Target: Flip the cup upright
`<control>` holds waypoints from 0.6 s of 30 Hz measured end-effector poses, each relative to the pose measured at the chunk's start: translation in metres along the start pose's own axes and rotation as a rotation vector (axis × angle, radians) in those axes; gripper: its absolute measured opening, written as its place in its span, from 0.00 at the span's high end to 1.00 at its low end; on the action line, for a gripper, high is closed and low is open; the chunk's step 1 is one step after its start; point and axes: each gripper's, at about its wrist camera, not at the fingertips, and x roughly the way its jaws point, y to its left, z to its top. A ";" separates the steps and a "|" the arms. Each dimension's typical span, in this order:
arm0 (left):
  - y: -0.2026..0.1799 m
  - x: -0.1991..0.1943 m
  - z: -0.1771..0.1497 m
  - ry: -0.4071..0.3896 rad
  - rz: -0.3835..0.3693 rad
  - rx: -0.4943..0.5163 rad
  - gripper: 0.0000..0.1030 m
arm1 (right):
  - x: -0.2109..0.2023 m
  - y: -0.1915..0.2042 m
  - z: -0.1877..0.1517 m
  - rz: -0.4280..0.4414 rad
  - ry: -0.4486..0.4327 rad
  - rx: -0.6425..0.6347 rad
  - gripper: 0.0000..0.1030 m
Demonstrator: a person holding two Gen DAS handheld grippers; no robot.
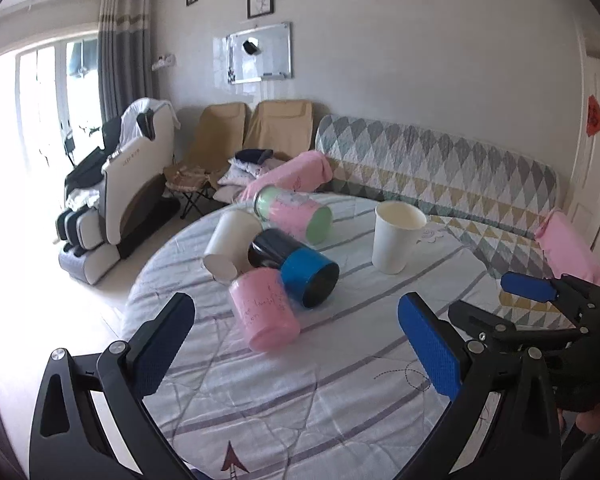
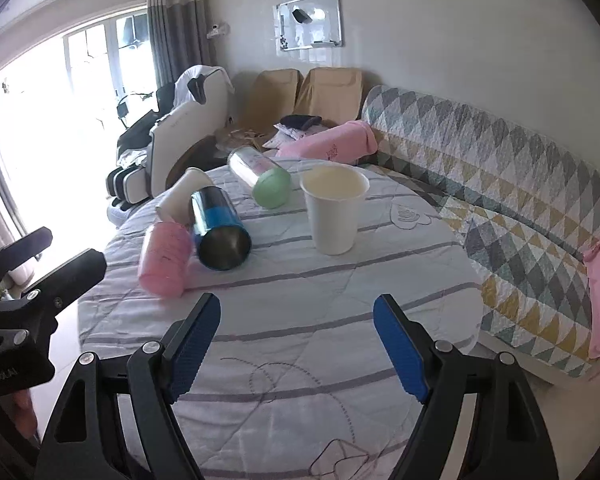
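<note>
Cups lying tipped on the desk; both of my tools spread and empty.

The pink cup point(image 1: 265, 309) lies on its side nearest my left tool point(image 1: 296, 344), touching the blue cup point(image 1: 300, 268), which also lies tipped against a fallen white cup point(image 1: 230, 246); a green-ended cup point(image 1: 294, 214) lies behind them. One white cup point(image 1: 396, 236) already stands upright, well apart. My right tool point(image 2: 298, 344) hovers over bare desk point(image 2: 300, 360). Risk, as I judge it: a grasp on the pink cup may nudge its touching neighbours and roll them toward the desk edge; the soft quilted cover could let a righted cup topple.
</note>
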 end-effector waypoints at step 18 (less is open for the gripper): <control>0.003 0.008 0.000 0.025 -0.003 -0.010 0.00 | -0.016 0.006 0.012 -0.070 -0.041 -0.023 0.22</control>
